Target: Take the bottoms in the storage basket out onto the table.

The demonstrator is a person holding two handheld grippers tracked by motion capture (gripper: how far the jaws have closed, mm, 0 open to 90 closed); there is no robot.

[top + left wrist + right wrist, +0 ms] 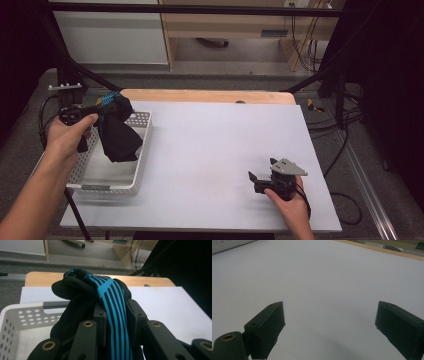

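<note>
the left hand-held gripper [116, 322] pinches a black and blue cloth [116, 131] over the white basket [142, 150] at the counter's left edge. the cloth is soft, light and floppy; grab a thick bunch. the right hand-held gripper [329, 325] is open and empty.

The cloth [118, 131] is black with a blue-and-black striped band. The basket [142, 150] is white and perforated. The mat [215, 150] is pale grey, the tabletop [210, 96] light wood.
</note>
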